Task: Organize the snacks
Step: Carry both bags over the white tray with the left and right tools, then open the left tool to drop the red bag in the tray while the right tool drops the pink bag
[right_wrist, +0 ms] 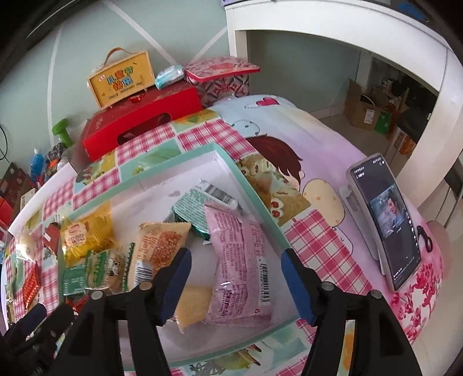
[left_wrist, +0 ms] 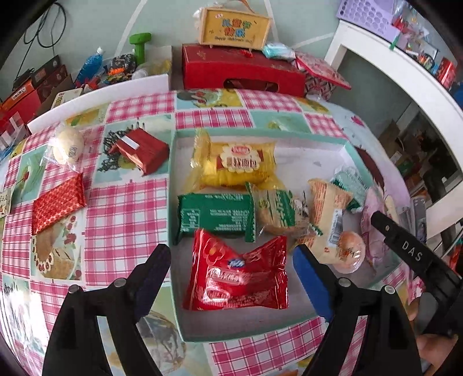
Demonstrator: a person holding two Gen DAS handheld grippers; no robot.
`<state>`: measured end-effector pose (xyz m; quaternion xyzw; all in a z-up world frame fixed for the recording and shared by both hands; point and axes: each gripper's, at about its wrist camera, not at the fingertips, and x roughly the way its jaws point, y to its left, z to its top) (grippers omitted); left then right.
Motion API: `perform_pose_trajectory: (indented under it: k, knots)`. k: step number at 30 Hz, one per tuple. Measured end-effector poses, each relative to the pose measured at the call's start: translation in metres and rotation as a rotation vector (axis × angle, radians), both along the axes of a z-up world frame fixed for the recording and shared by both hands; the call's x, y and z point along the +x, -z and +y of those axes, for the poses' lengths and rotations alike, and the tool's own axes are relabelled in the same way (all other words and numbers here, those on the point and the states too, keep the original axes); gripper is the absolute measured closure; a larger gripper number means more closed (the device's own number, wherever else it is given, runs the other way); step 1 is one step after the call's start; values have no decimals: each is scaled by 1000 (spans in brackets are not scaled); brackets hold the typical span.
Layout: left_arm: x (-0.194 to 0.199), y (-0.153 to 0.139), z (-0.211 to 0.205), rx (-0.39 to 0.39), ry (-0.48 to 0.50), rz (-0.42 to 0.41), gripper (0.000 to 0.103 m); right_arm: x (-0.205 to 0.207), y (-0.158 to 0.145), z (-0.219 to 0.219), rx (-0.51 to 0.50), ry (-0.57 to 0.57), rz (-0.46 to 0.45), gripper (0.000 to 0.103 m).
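Note:
A shallow teal-rimmed box (left_wrist: 172,185) on the checked tablecloth holds several wrapped snacks: a yellow packet (left_wrist: 240,165), a green packet (left_wrist: 215,217), an orange packet (left_wrist: 327,205) and a red packet (left_wrist: 237,277). My left gripper (left_wrist: 231,260) hangs open just above the red packet, one finger on each side, not touching it. My right gripper (right_wrist: 235,256) is open over a pink packet (right_wrist: 240,254) at the right end of the box (right_wrist: 260,202). Left of the box lie a red foil packet (left_wrist: 58,202), a red folded packet (left_wrist: 139,153) and a pale bun (left_wrist: 68,147).
A red gift box (left_wrist: 243,72) with a yellow handled box (left_wrist: 234,27) on top stands behind the table. A phone on a stand (right_wrist: 387,219) is at the table's right side. Cartons and bottles crowd the far left. A white shelf (left_wrist: 390,57) runs along the right.

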<state>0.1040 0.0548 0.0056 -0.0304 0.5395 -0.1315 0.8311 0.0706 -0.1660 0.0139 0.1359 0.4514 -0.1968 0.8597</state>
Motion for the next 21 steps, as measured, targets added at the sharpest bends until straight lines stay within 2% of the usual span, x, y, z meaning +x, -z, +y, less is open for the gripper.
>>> perform_pose_trajectory:
  k: [5,12,21]
  knots:
    - [6,-7,26,9,-110,-27,16,1,-10,10,-10,-27,-27,32]
    - [15,-2,75,42,-290,-14,16,5,-21,33,-25,-90,-68,32]
    - [15,2,97,42,-346,-8,16,14,-11,52,-29,-143,-37,32]
